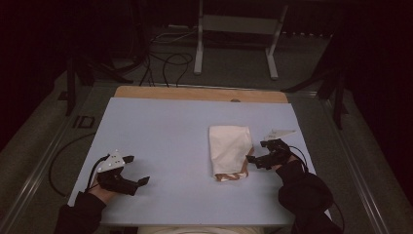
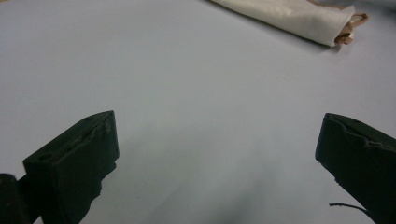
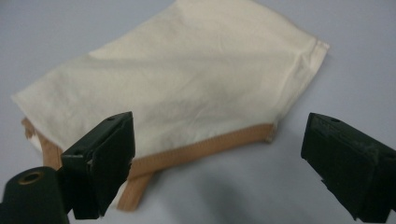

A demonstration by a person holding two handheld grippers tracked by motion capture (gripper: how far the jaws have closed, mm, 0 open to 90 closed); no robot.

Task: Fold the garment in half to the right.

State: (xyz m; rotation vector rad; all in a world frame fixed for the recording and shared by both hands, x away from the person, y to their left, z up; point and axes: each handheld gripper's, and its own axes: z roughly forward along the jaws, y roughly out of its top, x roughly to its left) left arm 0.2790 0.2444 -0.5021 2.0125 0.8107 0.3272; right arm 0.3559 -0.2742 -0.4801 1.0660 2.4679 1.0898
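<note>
Right gripper [image 1: 257, 151], jaws wide and empty, lines up on the near right edge of the folded cloth [image 1: 230, 148] lying right of centre on the table [image 1: 160, 131], likely to pinch it, while the left gripper [image 1: 136, 169] waits open, well apart.

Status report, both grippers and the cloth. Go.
Left gripper open, empty, over bare table. Right gripper open at the folded cream cloth, beside its tan-trimmed edge, not gripping. Nothing in the way.

Dim high view, dark surroundings; gripper views brighter, near jaws blurred.
</note>
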